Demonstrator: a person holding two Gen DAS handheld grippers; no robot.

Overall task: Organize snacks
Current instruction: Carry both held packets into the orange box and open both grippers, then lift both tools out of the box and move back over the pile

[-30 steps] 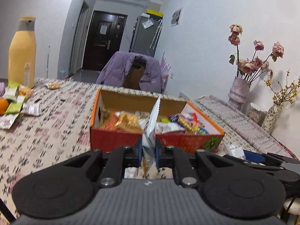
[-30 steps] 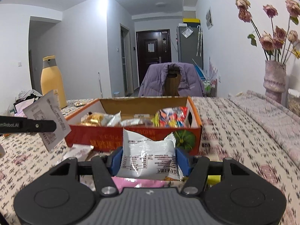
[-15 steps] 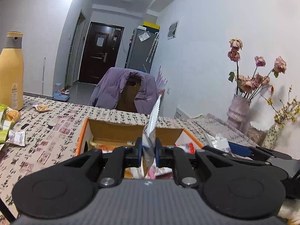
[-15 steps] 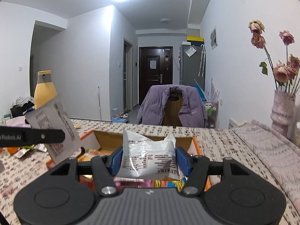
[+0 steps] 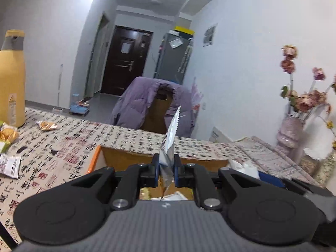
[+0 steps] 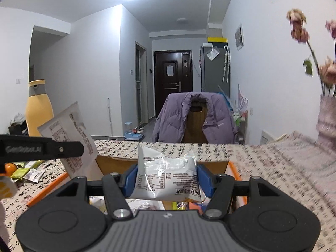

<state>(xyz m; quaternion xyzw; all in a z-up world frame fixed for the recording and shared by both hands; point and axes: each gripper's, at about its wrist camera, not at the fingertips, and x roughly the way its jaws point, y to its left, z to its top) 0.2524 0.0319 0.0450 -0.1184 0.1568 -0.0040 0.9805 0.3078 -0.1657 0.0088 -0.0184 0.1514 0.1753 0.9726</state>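
Left wrist view shows our worktop (image 5: 126,138), covered in a cloth printed with calligraphy, running across a room with a purple-draped chair (image 5: 151,107) at the far side. On it sits the orange box (image 5: 95,159), the snack container. A second ago we saw the whole box from in front with its contents showing; now only its far wall and left rim appear, so both grippers have moved up and forward over it. We judge the two packets are about ready to drop in.

Our left gripper (image 5: 166,171) pinches a thin silver packet (image 5: 170,138) edge-on, its serrated top pointing upward. In the right wrist view, our right gripper (image 6: 167,180) is pressed against both sides of a puffy white packet (image 6: 166,178), held above the box opening. Loose snacks (image 5: 8,147) remain on the worktop at far left, near the yellow bottle (image 5: 11,79), so more sorting lies ahead.
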